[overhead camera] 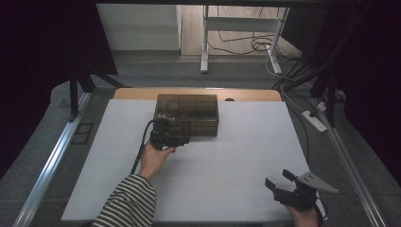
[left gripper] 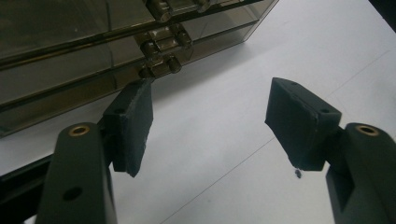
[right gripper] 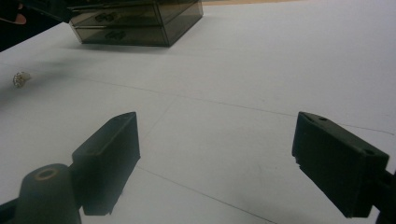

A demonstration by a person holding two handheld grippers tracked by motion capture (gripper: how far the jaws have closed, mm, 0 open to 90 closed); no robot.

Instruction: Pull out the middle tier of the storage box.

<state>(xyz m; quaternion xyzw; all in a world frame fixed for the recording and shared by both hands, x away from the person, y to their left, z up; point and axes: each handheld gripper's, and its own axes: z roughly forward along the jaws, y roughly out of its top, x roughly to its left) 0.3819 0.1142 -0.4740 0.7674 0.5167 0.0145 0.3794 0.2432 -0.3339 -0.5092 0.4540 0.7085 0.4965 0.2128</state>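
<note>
Left gripper (left gripper: 208, 126) wide apart, gripping nothing, at smoked translucent plastic drawer box (overhead camera: 187, 113); probably targeting metal pull (left gripper: 161, 51): centre first, then close.

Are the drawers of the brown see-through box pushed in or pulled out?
Pushed in. The box shows both drawer fronts flush; in the left gripper view the metal handles line up, none sticking out.

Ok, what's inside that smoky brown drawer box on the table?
The tinted drawer box has two stacked drawers with metal knob handles on their fronts. Its dark walls show dividers but no contents that can be made out. The open left gripper hovers by the lower handle.
</note>
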